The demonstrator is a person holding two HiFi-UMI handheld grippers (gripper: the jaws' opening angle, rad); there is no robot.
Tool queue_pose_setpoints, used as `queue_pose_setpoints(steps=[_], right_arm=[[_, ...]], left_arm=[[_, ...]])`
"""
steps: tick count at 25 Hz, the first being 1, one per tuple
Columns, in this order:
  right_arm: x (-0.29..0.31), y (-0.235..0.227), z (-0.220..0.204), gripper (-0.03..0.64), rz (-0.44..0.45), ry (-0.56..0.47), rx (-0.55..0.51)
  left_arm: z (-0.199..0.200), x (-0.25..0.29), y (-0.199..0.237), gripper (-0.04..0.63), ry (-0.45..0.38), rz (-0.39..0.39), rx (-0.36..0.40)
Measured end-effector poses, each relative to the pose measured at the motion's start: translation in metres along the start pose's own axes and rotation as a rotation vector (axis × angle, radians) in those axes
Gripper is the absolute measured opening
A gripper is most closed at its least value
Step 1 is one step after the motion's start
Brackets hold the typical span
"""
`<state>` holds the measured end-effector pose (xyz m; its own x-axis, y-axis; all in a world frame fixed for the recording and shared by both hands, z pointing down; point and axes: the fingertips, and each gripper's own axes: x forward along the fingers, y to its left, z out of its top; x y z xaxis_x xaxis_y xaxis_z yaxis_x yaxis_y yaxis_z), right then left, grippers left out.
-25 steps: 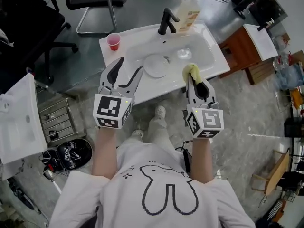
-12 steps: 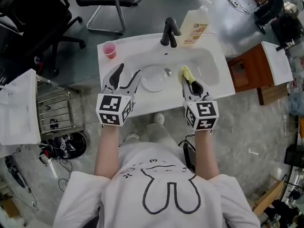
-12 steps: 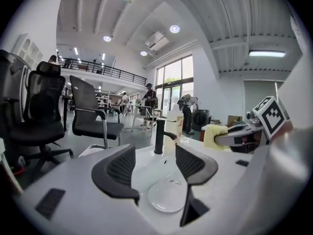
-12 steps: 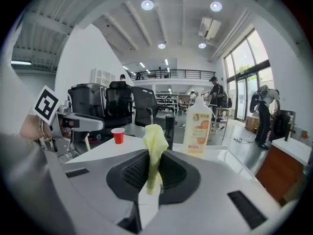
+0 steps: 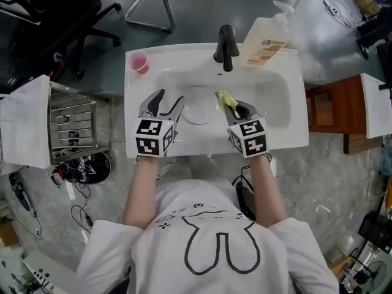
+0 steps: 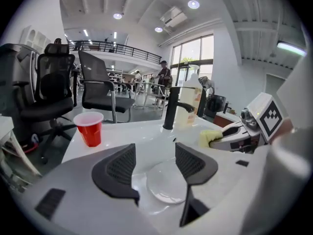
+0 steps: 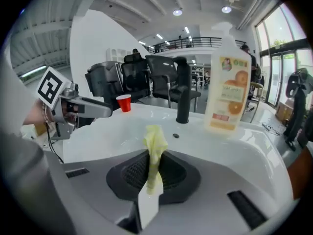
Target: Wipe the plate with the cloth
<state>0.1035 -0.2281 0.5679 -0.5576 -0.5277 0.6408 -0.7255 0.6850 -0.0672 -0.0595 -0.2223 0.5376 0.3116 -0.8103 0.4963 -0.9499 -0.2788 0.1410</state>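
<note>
Right gripper (image 5: 231,108): jaws pinching yellow cloth (image 7: 155,142), poised just beside plate (image 5: 199,97), likely for wiping. Left gripper (image 5: 167,103): jaws spread, empty, probably to steady plate.

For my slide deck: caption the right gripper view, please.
Right hand-held gripper clamps a yellow cloth over the white sink, facing faucet and soap bottle.

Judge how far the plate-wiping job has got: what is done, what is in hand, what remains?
Done: the right gripper is shut on the yellow cloth. In hand: both grippers are over the sink, the left gripper open beside the plate. Left: cloth and plate are apart, so all the wiping remains.
</note>
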Motion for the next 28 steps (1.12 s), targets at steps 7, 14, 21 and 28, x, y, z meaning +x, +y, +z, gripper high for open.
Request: queue_pose_setpoints(steps=[7, 14, 21, 28], right_arm=[[0.049, -0.004, -0.042, 0.049, 0.097, 0.232, -0.025], [0.089, 0.002, -0.076, 0.049, 0.159, 0.474, -0.145], [0.110, 0.011, -0.101, 0.049, 0.189, 0.625, -0.244], [0.114, 0.014, -0.109, 0.049, 0.208, 0.678, -0.301]], left_arm=[[-0.035, 0.030, 0.007, 0.242, 0.128, 0.041, -0.084], [-0.070, 0.045, 0.013, 0.238, 0.295, 0.015, -0.201], [-0.101, 0.056, 0.007, 0.235, 0.418, -0.052, -0.275], [-0.113, 0.077, 0.006, 0.230, 0.480, -0.144, -0.415]])
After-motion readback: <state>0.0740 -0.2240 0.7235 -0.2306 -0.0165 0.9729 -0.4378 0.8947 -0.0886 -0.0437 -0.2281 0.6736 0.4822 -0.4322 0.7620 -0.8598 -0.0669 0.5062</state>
